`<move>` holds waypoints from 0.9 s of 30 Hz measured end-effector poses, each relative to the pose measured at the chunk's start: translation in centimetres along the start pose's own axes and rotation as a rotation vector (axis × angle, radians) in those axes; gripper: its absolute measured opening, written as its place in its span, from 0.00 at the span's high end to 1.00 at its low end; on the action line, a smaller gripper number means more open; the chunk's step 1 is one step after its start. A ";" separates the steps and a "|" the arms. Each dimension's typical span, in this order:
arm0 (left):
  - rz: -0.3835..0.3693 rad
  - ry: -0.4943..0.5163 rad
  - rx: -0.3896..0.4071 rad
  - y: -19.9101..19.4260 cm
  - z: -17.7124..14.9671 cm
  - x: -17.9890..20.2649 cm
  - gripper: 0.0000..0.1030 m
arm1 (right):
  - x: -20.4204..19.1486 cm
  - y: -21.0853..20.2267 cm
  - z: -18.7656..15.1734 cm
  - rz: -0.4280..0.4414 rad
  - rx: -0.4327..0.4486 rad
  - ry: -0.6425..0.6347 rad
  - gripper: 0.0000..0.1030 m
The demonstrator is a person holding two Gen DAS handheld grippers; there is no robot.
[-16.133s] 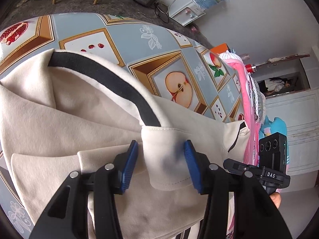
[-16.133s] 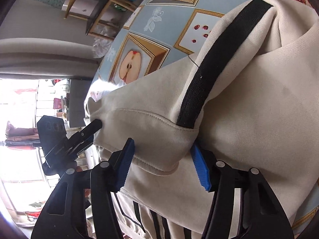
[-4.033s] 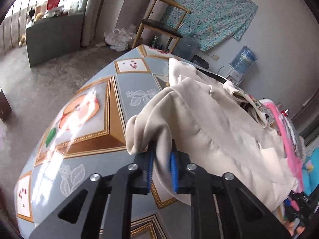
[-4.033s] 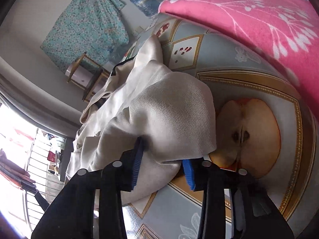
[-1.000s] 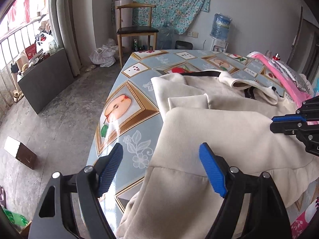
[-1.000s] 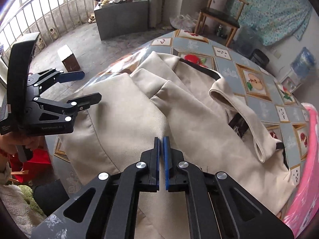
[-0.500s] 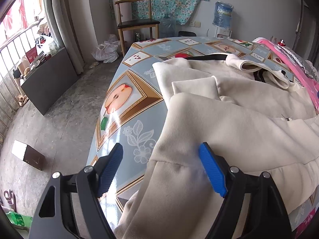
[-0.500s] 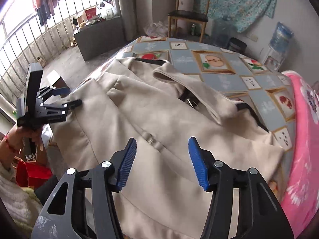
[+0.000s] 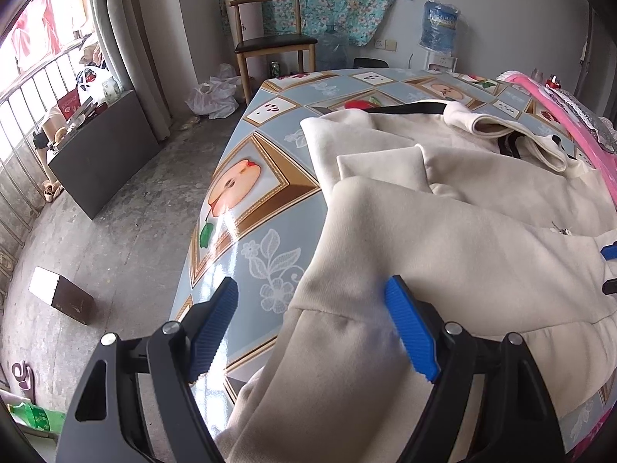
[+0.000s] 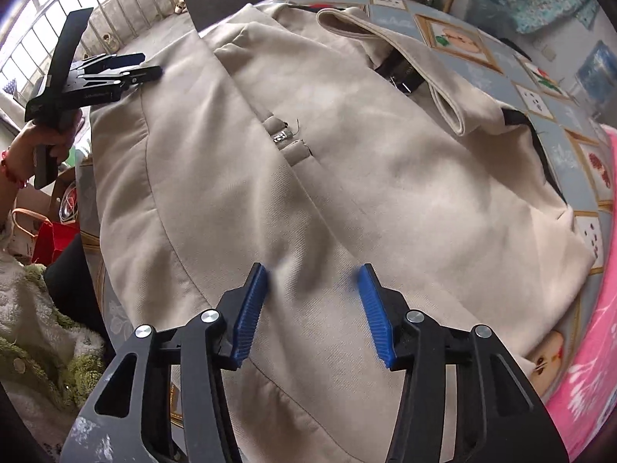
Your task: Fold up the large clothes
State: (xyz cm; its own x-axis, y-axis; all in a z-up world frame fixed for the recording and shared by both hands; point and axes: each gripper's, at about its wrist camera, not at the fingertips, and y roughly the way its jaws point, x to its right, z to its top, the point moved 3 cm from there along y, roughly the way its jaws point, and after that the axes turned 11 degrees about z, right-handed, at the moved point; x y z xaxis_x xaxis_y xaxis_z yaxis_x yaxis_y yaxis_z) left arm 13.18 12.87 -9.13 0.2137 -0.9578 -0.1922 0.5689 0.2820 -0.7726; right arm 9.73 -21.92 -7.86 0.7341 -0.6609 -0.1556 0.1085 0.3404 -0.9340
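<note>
A large cream coat [image 9: 462, 239] with black trim lies spread over the fruit-patterned table [image 9: 239, 193]. My left gripper [image 9: 308, 281] stands wide open over the coat's near-left hem corner at the table edge, its pads touching nothing. The right wrist view shows this gripper [image 10: 148, 65] at the coat's [image 10: 347, 154] far left, held by a hand [image 10: 50, 139]. My right gripper [image 10: 311, 270] points down over the coat's near middle. Its jaws are closing, with a low ridge of cloth between the blue pads [image 10: 250, 305], not pinched. One pad [image 9: 610, 250] shows at the left wrist view's right edge.
A pink blanket [image 10: 586, 366] lies along the table's right side. Beyond the table [image 10: 482, 46] stand a wooden chair [image 9: 270, 38], a water bottle [image 9: 439, 23] and a dark cabinet [image 9: 100, 154]. A small box [image 9: 61, 295] sits on the floor, and a red bag [image 10: 54, 239] below the table's left edge.
My right gripper went from shut to open and slid across the coat, away from the left gripper toward the near hem. The left gripper stayed open and nearly still.
</note>
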 end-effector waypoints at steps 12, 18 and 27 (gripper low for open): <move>0.028 0.024 -0.003 -0.3 0.2 0.1 0.25 | 0.9 0.1 0.1 -0.160 0.130 0.074 0.80; 0.024 0.031 -0.004 -0.2 0.2 0.1 0.25 | 3.1 -7.1 -3.7 -0.157 0.360 0.293 0.59; 0.019 0.019 -0.006 0.0 0.2 0.0 0.25 | 7.9 -7.6 -9.3 -0.218 0.332 0.508 0.69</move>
State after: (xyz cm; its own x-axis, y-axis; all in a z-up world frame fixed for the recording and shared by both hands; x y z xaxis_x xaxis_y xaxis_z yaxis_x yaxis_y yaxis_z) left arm 13.32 12.85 -9.03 0.2094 -0.9533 -0.2178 0.5601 0.2996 -0.7724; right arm 8.50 -35.95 -5.03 0.2719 -0.9450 -0.1820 0.4812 0.2973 -0.8247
